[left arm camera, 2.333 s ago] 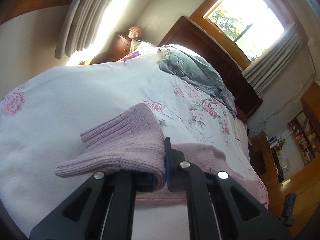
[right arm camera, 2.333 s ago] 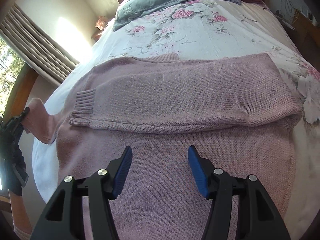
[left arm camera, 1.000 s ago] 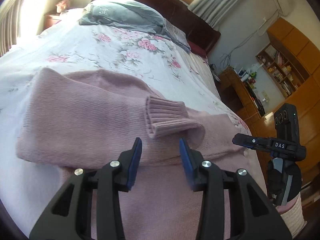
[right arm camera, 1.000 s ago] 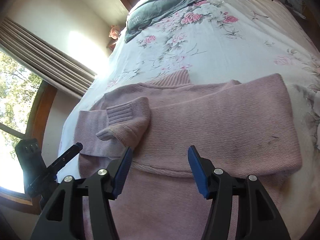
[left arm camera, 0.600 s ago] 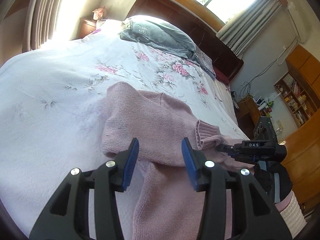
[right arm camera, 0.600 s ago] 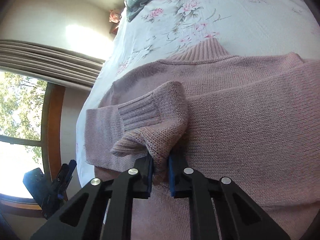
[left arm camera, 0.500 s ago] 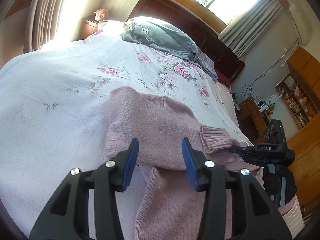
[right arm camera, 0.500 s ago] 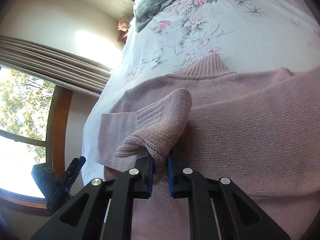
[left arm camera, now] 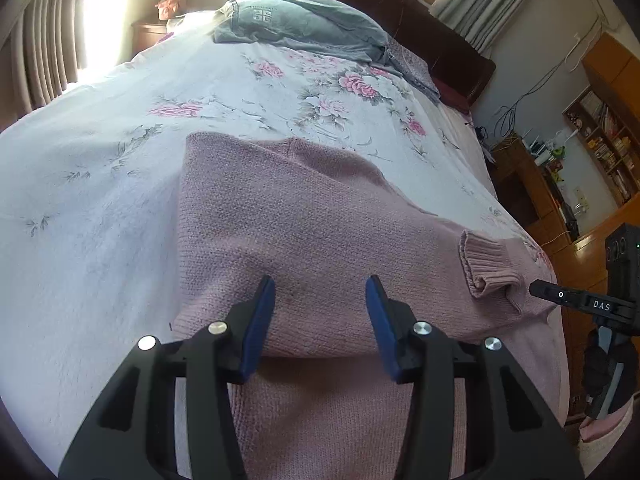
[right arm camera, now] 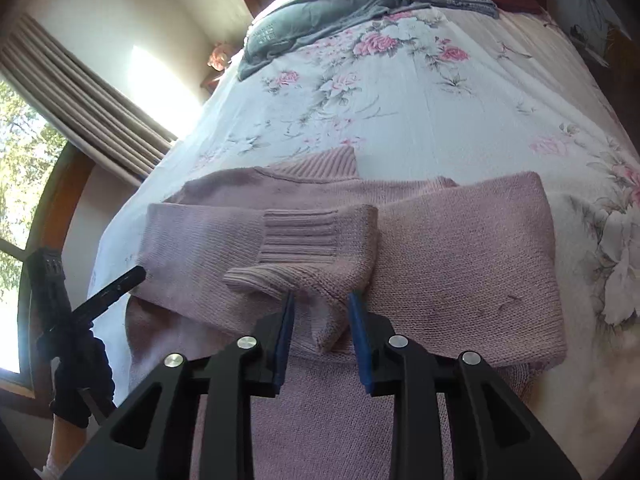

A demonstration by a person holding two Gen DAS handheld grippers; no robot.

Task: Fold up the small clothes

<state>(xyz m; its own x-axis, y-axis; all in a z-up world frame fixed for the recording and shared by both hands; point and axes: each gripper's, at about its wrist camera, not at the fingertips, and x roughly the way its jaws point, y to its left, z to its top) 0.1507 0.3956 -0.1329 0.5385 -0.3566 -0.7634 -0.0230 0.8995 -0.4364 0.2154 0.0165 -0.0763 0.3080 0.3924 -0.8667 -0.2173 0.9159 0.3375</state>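
A pink knit sweater (left arm camera: 304, 232) lies flat on the flowered bedspread (left arm camera: 120, 168), both sleeves folded across its body. My left gripper (left arm camera: 320, 312) hovers open over the sweater's folded left edge with nothing between its blue pads. In the right wrist view the ribbed cuff (right arm camera: 300, 236) of the upper sleeve rests on the sweater (right arm camera: 472, 264). My right gripper (right arm camera: 322, 334) stands open by a narrow gap, and a loose fold of that sleeve lies between its fingers. The left wrist view shows the right gripper (left arm camera: 560, 296) beside the cuff (left arm camera: 486, 268).
Grey folded clothes (left arm camera: 304, 24) lie on the pillows by the dark headboard (left arm camera: 440, 40). Curtains (right arm camera: 80, 100) and a window are on the left side, wooden shelves (left arm camera: 600, 132) on the right. A gloved hand (right arm camera: 76, 376) holds the left gripper (right arm camera: 116, 286).
My right gripper, shut on the sleeve half a second ago, has parted its jaws and the sleeve has settled onto the sweater. The left gripper has moved closer over the sweater, still open.
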